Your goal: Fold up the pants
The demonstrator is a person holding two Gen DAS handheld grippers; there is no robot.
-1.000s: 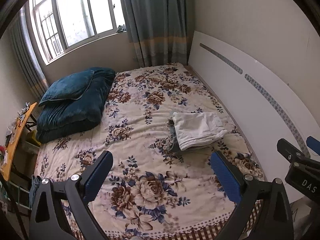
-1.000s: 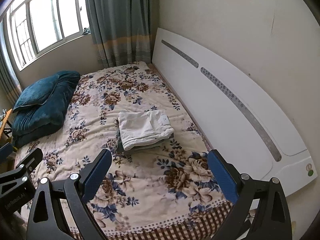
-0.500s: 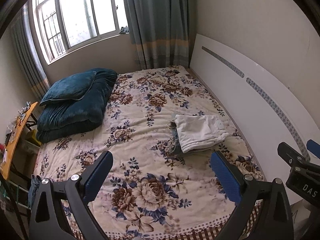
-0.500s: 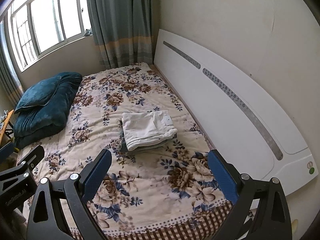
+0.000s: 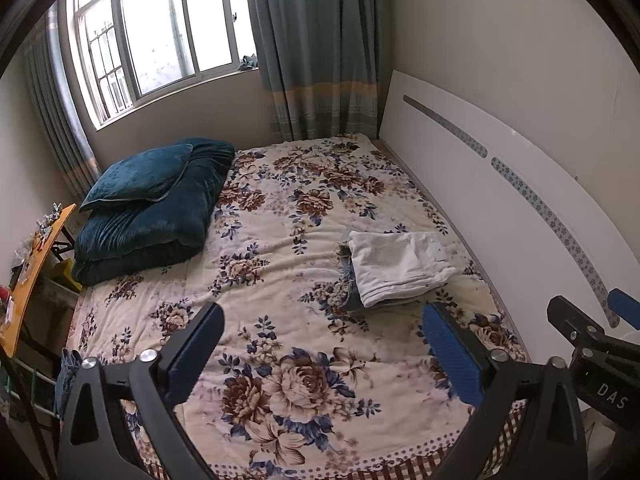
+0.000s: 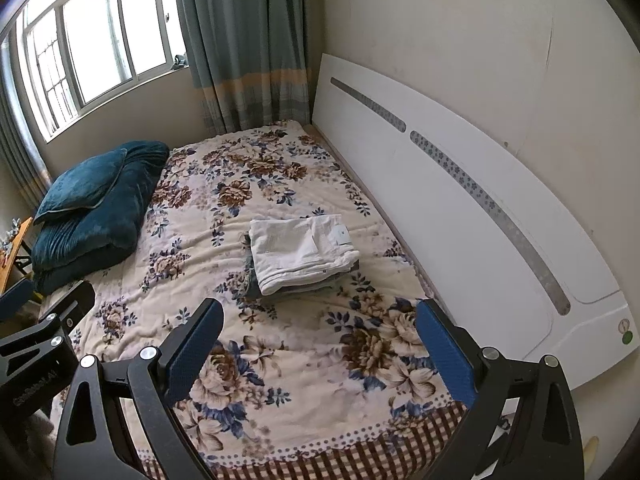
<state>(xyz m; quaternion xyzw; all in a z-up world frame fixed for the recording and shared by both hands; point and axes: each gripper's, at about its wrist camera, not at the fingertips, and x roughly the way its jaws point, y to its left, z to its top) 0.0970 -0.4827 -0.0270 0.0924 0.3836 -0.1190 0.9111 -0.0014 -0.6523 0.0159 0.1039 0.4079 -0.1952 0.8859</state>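
Folded white pants (image 5: 398, 266) lie on top of a small stack of folded darker clothes on the floral bed (image 5: 280, 240), near the white headboard. They also show in the right wrist view (image 6: 300, 252). My left gripper (image 5: 320, 344) is open and empty, held above the bed's near end, well short of the stack. My right gripper (image 6: 320, 340) is open and empty too, at about the same distance from the stack. Each gripper shows at the edge of the other's view.
A teal pillow on a folded teal quilt (image 5: 152, 208) lies at the bed's left side. The white headboard (image 5: 500, 200) runs along the right. A window and curtains (image 5: 320, 52) stand behind. An orange table (image 5: 32, 264) with small items stands at far left.
Both grippers have drawn back and up from the bed, so the stack looks smaller and farther. The folded pants have not moved.
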